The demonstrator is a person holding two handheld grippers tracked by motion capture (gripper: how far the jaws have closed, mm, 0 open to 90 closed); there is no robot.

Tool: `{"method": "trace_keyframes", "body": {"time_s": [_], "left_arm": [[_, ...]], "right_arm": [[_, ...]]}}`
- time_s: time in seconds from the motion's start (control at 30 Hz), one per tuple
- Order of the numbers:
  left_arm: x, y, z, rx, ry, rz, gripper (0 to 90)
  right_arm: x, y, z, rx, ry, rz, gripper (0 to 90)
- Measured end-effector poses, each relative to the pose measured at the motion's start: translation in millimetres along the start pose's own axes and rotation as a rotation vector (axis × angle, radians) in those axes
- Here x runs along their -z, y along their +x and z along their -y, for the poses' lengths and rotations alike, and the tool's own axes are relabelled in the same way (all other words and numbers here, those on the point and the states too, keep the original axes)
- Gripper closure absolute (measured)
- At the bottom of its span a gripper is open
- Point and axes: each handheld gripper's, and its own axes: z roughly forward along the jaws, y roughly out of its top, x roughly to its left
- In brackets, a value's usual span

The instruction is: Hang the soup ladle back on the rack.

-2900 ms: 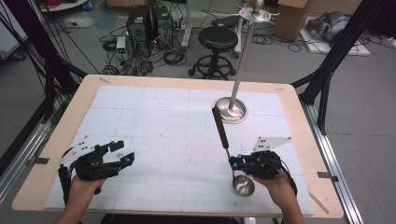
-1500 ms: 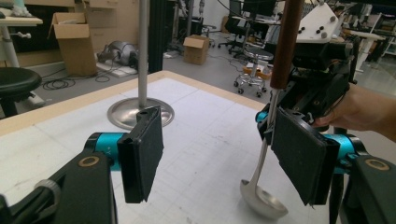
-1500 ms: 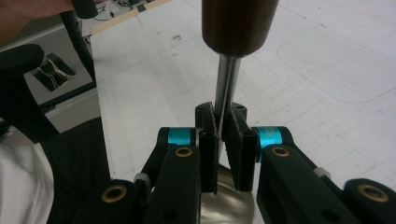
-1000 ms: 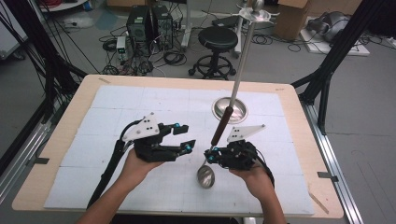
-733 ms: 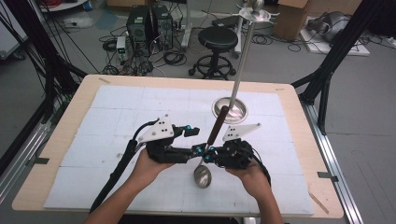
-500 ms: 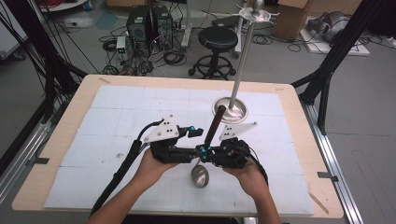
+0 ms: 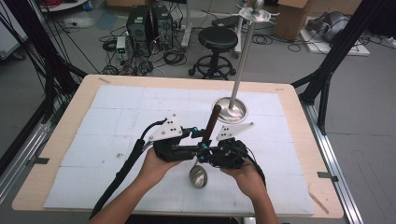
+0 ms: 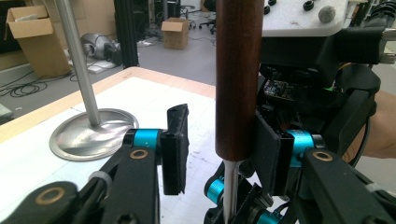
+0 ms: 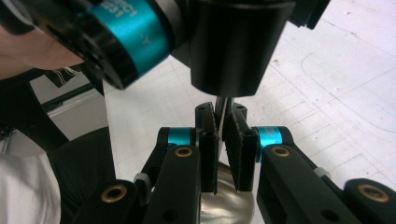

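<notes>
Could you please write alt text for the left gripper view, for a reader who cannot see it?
A ladle's brown wooden handle stands upright between the open black jaws of the left hand-held gripper, with the right hand-held gripper close behind it. A thin metal shaft runs down from the handle. At left, a steel pole stand rests its round base on the white table.

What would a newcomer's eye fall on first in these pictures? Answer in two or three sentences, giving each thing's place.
First, the ladle held up at mid-table: the right gripper is shut on its thin metal stem, and the open left gripper straddles its dark wooden handle. Behind them a steel stand rises on a tall pole.
</notes>
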Motion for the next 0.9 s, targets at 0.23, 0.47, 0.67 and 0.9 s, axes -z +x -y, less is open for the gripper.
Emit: {"method": "trace_keyframes", "body": {"time_s": [0.23, 0.47, 0.67, 0.9], "left_arm": [[3.8, -1.0, -1.9, -0.011, 0.000, 0.013, 67.9], [8.8, -1.3, -3.8, 0.003, -0.017, 0.012, 71.2], [14.9, 0.6, -7.1, 0.049, -0.043, 0.045, 72.6], [22.1, 2.0, -10.0, 0.060, -0.054, 0.099, 73.5]], "right_arm": [[0.9, 2.6, -0.4, 0.006, -0.009, 0.013, 83.7], [4.1, 6.4, 1.0, 0.011, -0.030, 0.030, 83.6], [8.1, 13.2, 0.9, 0.018, -0.069, 0.047, 83.6], [8.9, 20.1, 0.1, 0.049, -0.127, 0.020, 73.0]]}}
